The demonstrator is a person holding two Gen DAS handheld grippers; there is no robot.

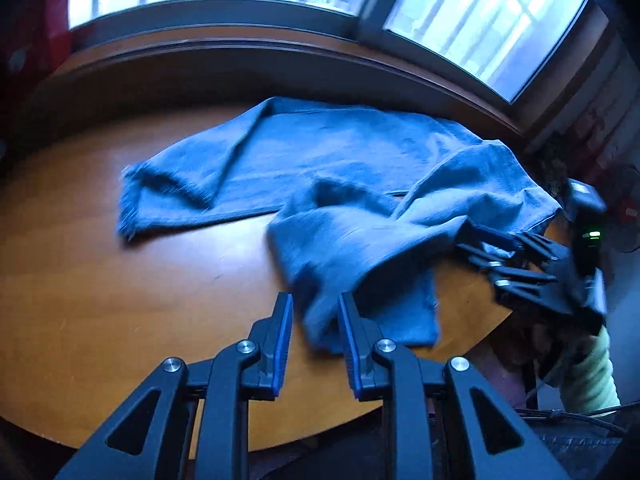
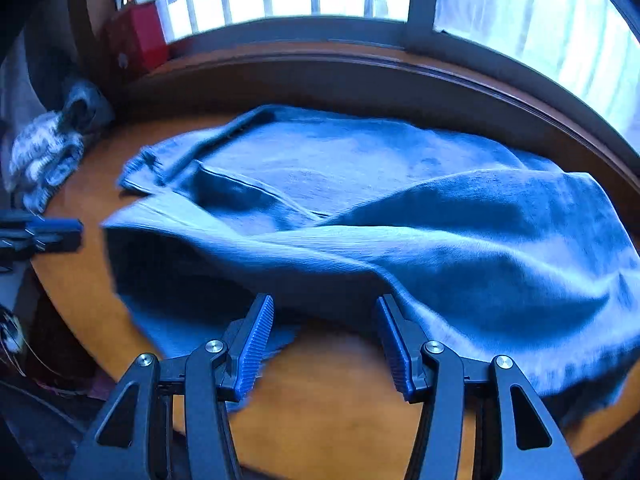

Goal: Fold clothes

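On my left, a heap of grey-and-white clothes (image 2: 48, 152) sits at the far edge of the counter (image 1: 120, 300), well apart from the garment I am working. My left gripper (image 1: 314, 320) hangs low over the counter with its jaws apart; a corner of the blue garment (image 1: 320, 168) shows in the gap between them, but I cannot tell whether it is merely behind them or about to be pinched. The garment itself is spread across the middle of the counter below the window (image 1: 480, 28): its far layer lies fairly flat with a frayed end to the left, while a near flap is thrown over it, bunched and creased. I judge the fold to be partway at most, since the edges do not line up and the top layer is rumpled. On the right, my right gripper (image 2: 324, 336) hovers at the garment's near edge, jaws wide apart and holding nothing. Smoothing and squaring seem left to do.
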